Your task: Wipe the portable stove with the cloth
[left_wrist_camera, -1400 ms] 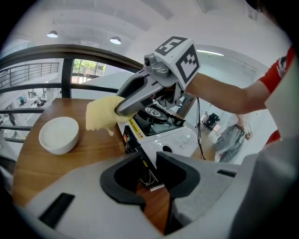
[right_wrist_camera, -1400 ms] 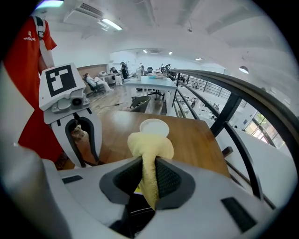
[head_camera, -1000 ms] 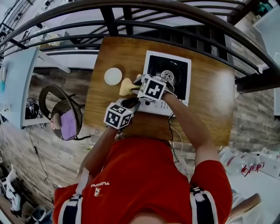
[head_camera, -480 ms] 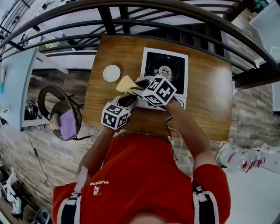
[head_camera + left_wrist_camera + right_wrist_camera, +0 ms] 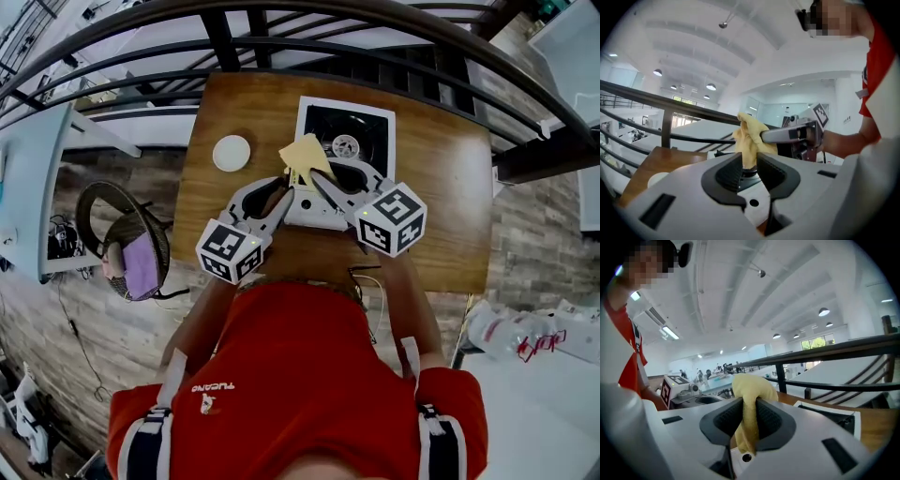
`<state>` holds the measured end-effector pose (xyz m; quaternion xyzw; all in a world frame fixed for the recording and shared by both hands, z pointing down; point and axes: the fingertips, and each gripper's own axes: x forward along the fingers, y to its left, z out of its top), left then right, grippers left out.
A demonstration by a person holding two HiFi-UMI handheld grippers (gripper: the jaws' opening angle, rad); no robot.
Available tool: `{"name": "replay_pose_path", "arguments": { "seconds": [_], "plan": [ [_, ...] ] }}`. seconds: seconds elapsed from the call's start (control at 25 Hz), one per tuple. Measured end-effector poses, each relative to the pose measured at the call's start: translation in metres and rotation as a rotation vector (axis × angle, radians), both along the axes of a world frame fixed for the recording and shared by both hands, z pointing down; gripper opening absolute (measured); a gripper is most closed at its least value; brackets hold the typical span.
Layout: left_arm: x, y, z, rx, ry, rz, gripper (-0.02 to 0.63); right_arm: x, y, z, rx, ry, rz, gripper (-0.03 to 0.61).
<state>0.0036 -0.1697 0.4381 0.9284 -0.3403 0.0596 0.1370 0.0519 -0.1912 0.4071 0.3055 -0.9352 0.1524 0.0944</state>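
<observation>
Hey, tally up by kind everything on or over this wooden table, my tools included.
Portable stove: 1
Yellow cloth: 1
White round disc: 1
Tools: 2, left tool with jaws closing on the cloth, right tool clamped on it
Total: 5

one yellow cloth, one portable stove, one white round disc, one wooden surface; two grippers: left gripper, its jaws closing with the cloth between them, and right gripper.
</observation>
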Motion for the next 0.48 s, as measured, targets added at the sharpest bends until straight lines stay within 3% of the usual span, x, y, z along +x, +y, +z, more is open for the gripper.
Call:
{"name": "replay_pose_path", "arguments": {
  "seconds": [0.28,0.48],
  "plan": [
    [0.013,-0.007,-0.058,0.165,0.115,-0.003,0.049,0.028,0.019,-0.033,0.218,-0.094,0.161,0.089],
    [0.009,-0.015,-0.073,0.219,0.150,-0.031,0.014,0.031,0.032,-0.047,0.328,-0.100,0.260,0.089]
  ]
}}
